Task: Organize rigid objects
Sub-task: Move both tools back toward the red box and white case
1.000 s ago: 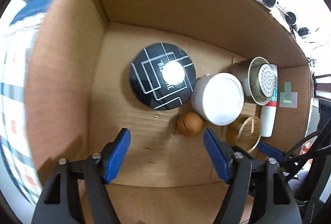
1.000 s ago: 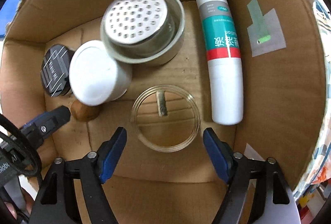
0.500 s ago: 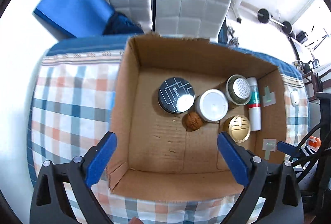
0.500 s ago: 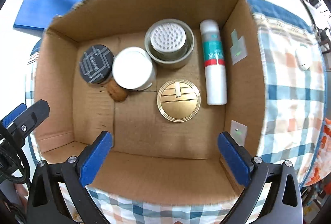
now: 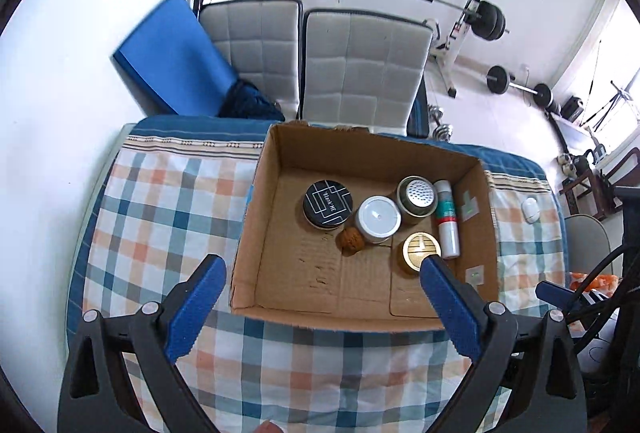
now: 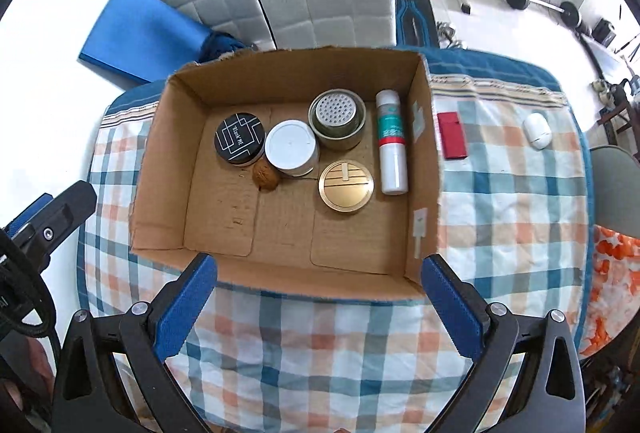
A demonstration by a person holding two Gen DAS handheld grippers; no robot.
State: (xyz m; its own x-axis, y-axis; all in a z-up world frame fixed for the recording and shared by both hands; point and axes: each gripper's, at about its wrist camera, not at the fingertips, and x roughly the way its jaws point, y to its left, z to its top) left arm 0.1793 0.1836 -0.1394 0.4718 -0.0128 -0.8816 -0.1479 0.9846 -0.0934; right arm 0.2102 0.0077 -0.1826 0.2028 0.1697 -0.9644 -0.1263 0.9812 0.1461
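A table under a blue, orange and white checked cloth (image 6: 500, 217) carries an open brown cardboard box (image 6: 168, 169), corrugated, its top edges torn. Six items sit on the box floor, grouped toward the far wall and right side. Along the far wall stand a round black tin with white line pattern (image 6: 239, 138) toward the left, a white-lidded round jar (image 6: 290, 146) touching it, and a metal cylinder with a perforated top (image 6: 337, 115). A white tube with teal and red bands (image 6: 390, 141) lies flat along the right wall. A round gold-lidded container (image 6: 345, 185) sits nearer the middle, just beside the tube. A small brown wrinkled nut-like object (image 6: 265, 174) rests against the white jar. Outside the box, on the cloth toward the right edge, lie a flat red rectangular item (image 6: 451, 135) and a small white oval device (image 6: 537, 130). The left gripper (image 5: 320, 277) and right gripper (image 6: 320, 273) hang above the near edge, blue-padded jaws spread wide, holding nothing.
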